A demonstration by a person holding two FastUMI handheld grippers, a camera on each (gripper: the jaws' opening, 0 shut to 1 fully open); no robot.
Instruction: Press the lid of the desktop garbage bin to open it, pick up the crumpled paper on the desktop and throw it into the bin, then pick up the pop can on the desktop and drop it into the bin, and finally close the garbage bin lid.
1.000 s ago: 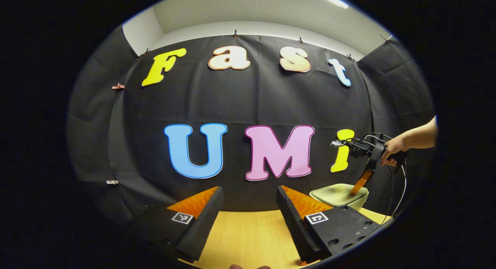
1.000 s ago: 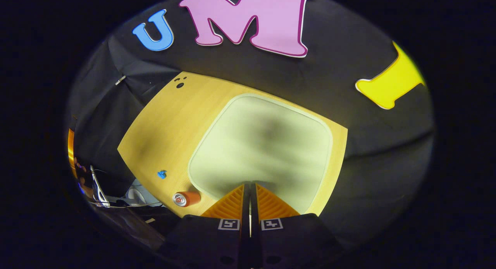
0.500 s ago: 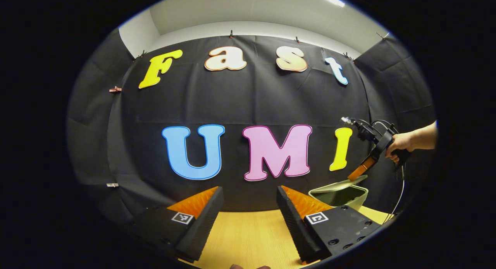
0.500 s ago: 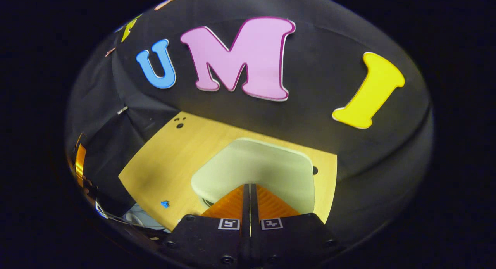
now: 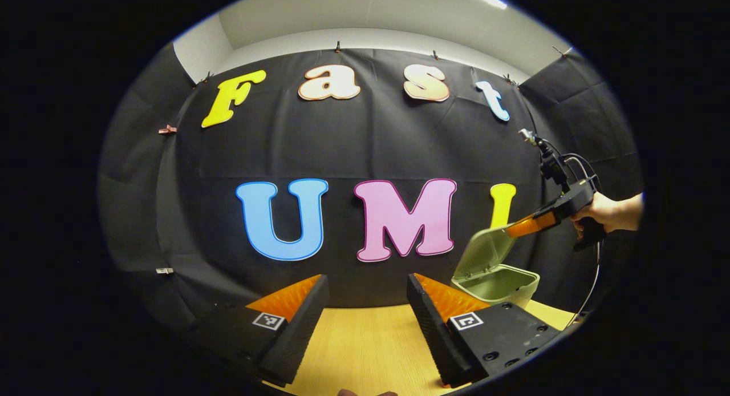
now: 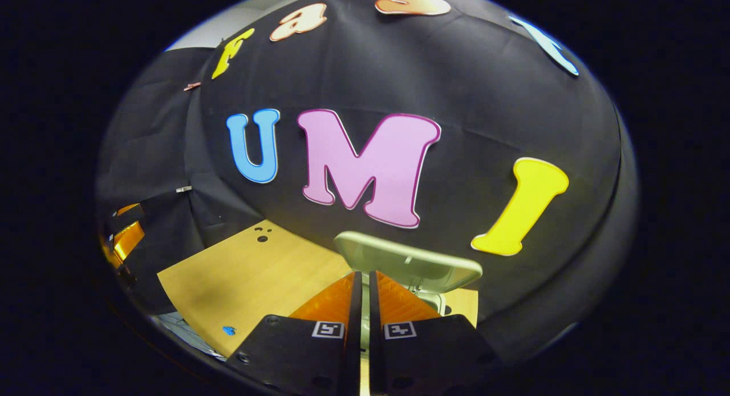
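The pale green plastic desktop bin [image 5: 495, 283] stands at the far right corner of the light wooden desktop [image 5: 365, 350], at about 4 o'clock in the left gripper view, and its pale green hinged lid [image 5: 486, 251] is raised and tilted back toward the black cloth wall [image 5: 365, 145], so the mouth is free for throwing things in. The right gripper [image 5: 516, 229], held by a hand [image 5: 599, 212] at 3 o'clock, has its two fingers pressed together with nothing between them, and their tips are at the top edge of the lid, I think to guide it up after the press. The left gripper [image 5: 365, 296] waits low over the desktop with its fingers spread wide apart and empty, probably kept ready for a pick. A small blue crumpled paper [image 6: 229, 330] lies near the front edge of the desktop, at 7 o'clock in the right gripper view, well apart from the bin. I see no brand or readable writing on the bin; the grippers carry only small square black-and-white markers [image 6: 326, 329].
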